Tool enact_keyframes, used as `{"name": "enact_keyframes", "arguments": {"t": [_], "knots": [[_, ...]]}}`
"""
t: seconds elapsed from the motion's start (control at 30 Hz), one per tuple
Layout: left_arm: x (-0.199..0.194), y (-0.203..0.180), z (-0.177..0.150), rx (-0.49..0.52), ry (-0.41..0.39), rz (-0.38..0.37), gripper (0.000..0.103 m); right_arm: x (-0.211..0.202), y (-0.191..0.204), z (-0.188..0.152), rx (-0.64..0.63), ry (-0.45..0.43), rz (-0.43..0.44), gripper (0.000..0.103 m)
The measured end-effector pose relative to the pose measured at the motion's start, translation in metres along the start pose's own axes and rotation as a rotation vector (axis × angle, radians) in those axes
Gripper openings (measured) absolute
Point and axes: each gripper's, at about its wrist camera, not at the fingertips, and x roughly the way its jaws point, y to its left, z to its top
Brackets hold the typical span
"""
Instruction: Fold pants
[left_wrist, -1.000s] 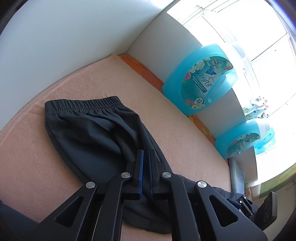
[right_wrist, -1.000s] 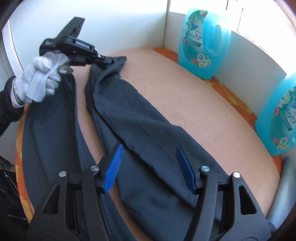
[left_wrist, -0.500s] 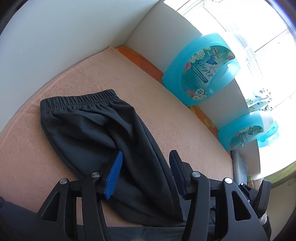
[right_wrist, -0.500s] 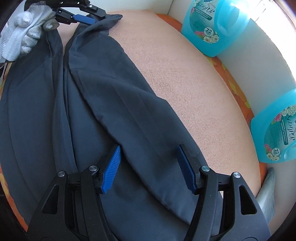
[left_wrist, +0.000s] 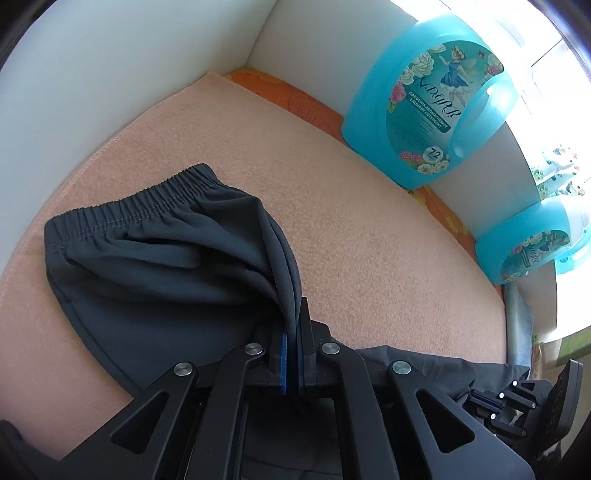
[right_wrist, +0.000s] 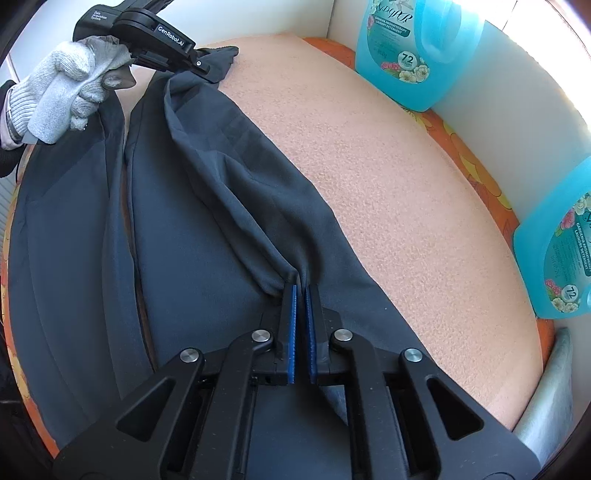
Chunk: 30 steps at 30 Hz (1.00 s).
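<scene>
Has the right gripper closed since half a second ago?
Yes. The right gripper, open then, is now shut on a ridge of the dark grey pants, pinched up off the peach fleece blanket.

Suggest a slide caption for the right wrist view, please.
Right gripper shut on a fold of the dark pants on the peach blanket.

Home laundry corner: detergent jugs (left_wrist: 424, 110) beside sunlit window (left_wrist: 554, 55).

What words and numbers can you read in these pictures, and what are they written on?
"GARDENIA AROMATHERAPY LAUNDRY DETERGENT": label of the big blue bottle.
"72": round badge on that same label; the tiny word under it is too small to read.
Curly brand name above: too swirly to read.
"GenRobot.AI": side of the left tool.
Small white print on that tool's back end: too small to read.
</scene>
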Motion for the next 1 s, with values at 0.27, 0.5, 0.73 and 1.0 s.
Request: {"name": "enact_keyframes", "arguments": {"t": [0.27,0.5,0.73,1.0], "knots": [[-0.062,-0.003,0.006,-0.015,-0.153,-0.082,0.002,-0.061,0.005,0.008,0.023,-0.123,-0.103,0.003],[-0.111,-0.014,0.006,0.014,-0.224,-0.145,0.002,-0.119,0.029,0.004,0.045,-0.212,-0.155,0.003],[-0.152,-0.018,-0.013,0.045,-0.287,-0.186,0.002,-0.163,0.072,-0.015,0.053,-0.268,-0.135,0.003],[-0.183,-0.003,-0.06,0.076,-0.323,-0.209,0.002,-0.181,0.139,-0.053,0.037,-0.281,-0.063,0.003]]}}
